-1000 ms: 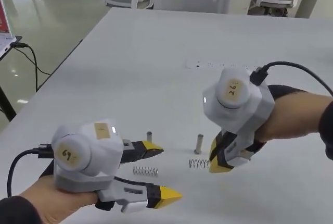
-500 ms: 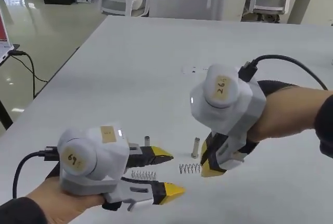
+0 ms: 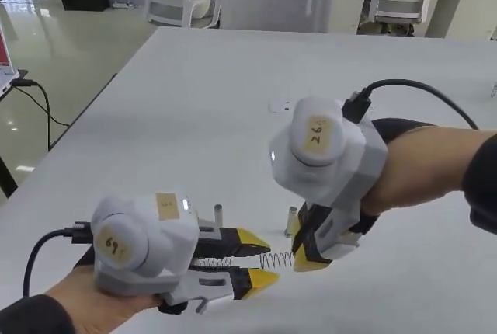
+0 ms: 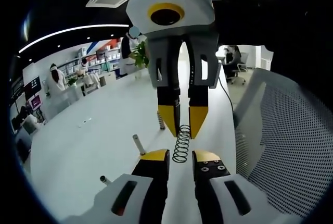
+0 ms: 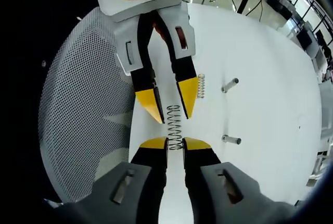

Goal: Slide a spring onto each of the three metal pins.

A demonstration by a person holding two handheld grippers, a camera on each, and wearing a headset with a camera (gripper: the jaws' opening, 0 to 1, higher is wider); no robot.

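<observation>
Holding the spring (image 3: 277,258) by one end, right claw (image 3: 299,260) was pinched narrow on it; left claw (image 3: 262,259) sat part-open around the other end, pins (image 3: 219,213) upright just behind. Best bet: close left gently, keep coil straight, line its bore over the nearest pin (image 3: 292,219).

The left hand-held gripper (image 3: 262,259), white-grey, is marked 69; the right hand-held gripper (image 3: 300,250) is marked 26. Jaws black, tipped yellow; cables (image 3: 404,85) black.
</observation>
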